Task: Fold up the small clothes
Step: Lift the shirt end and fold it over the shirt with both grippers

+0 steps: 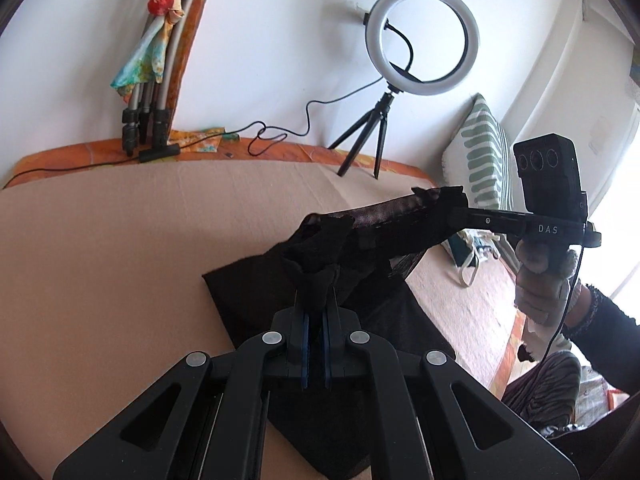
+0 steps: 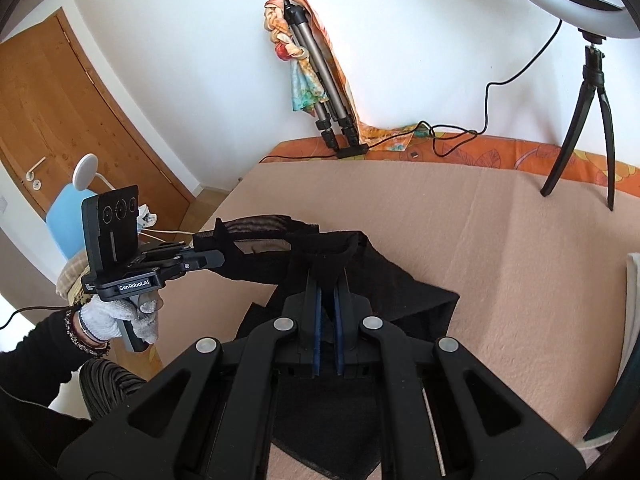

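Now | two hand-held grippers: left hand-held gripper [image 1: 316, 300], right hand-held gripper [image 2: 329, 276] | one black garment [image 1: 372, 224] pinched

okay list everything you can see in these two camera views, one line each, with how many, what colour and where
garment: one, black, part lifted, rest on the blanket
blanket: one, beige, over the bed
bedsheet: one, orange patterned, along the wall
ring light: one, white on a black tripod, far edge
folded tripod: one, grey, leaning on the wall, colourful scarf tied on
pillow: one, white with green stripes, right end
door: one, wooden, left
chair: one, blue and white, by the door
left gripper: black, shut on the garment
right gripper: black, shut on the garment
gloved hands: two, grey-white
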The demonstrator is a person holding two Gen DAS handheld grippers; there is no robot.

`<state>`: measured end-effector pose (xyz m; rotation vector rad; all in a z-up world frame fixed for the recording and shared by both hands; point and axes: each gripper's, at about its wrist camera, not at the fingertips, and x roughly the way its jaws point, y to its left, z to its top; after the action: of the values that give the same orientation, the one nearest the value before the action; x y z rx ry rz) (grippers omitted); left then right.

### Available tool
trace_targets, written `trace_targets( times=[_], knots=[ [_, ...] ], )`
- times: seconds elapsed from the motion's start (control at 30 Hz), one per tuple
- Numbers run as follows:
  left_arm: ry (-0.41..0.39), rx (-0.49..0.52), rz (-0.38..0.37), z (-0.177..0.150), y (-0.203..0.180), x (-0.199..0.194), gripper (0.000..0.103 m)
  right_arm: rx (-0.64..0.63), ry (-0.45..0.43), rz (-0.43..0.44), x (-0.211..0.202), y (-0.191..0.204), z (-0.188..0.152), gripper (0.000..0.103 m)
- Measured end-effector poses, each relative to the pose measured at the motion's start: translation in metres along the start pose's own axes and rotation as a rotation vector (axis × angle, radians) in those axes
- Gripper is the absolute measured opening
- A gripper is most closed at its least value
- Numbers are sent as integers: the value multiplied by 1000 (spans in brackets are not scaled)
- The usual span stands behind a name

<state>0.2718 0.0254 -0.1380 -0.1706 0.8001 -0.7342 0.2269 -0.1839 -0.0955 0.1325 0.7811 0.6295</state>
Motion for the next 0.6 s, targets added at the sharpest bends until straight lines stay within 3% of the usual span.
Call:
trace_targets(
  times=[0.23, 0.6],
  knots=[
    [82, 65, 23, -49, -21, 6, 3, -11, 37, -11, -2, -1, -62, 6],
    [135, 175, 75, -83, -29, 2, 3, -112, 48, -66, -8, -15, -111, 6]
  ],
)
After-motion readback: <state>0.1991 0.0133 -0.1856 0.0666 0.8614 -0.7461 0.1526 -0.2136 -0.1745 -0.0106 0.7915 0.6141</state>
